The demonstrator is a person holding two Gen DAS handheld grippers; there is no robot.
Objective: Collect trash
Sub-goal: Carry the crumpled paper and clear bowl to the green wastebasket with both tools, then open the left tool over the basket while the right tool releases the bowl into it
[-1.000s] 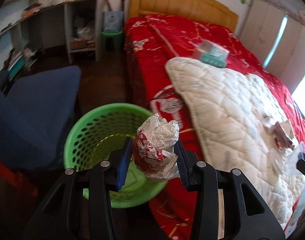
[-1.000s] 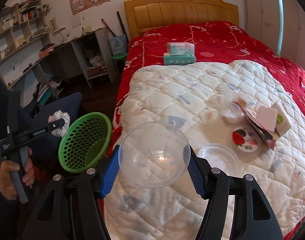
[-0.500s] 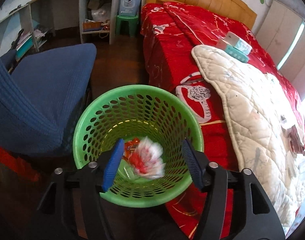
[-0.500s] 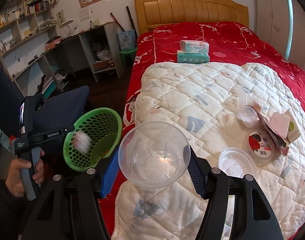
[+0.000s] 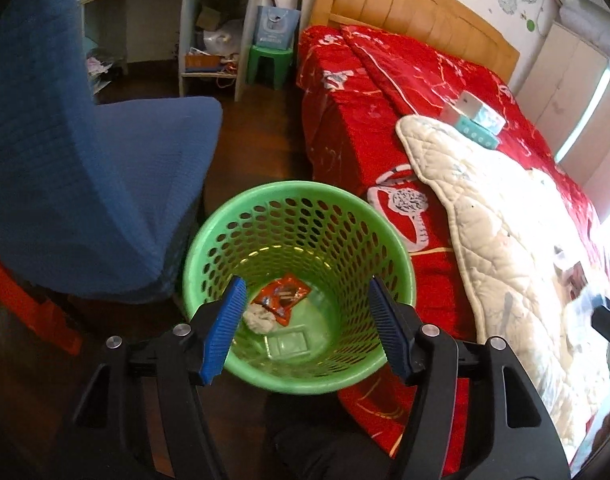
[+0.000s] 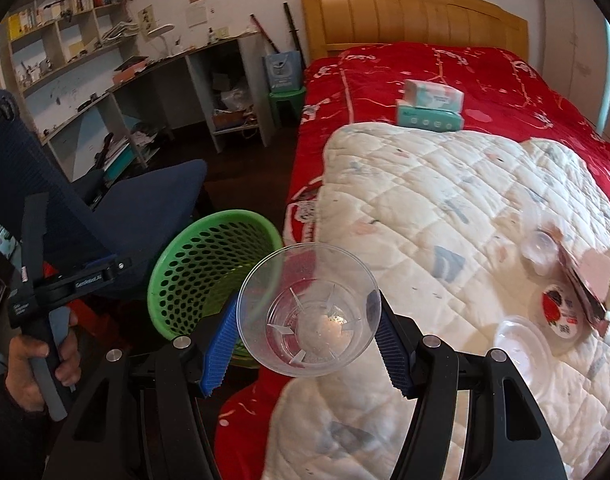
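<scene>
Crumpled wrapper point(image 5: 261, 318) in green basket point(image 5: 305, 200), apparently below left tool point(image 5: 305, 312).

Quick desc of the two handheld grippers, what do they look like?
Both match: matte black frames with triangular cut-outs, silver bolt heads at the pivots, and blue ribbed fingers. The left gripper seen from the right gripper view has a black body with small white lettering and a grey pistol-style handle. No cables visible.

Left wrist cam looks steeply down, close above green basket point(image 5: 241, 220) at bed point(image 5: 345, 120) edge. Right wrist cam looks down over bed corner; both share basket, bed.
</scene>
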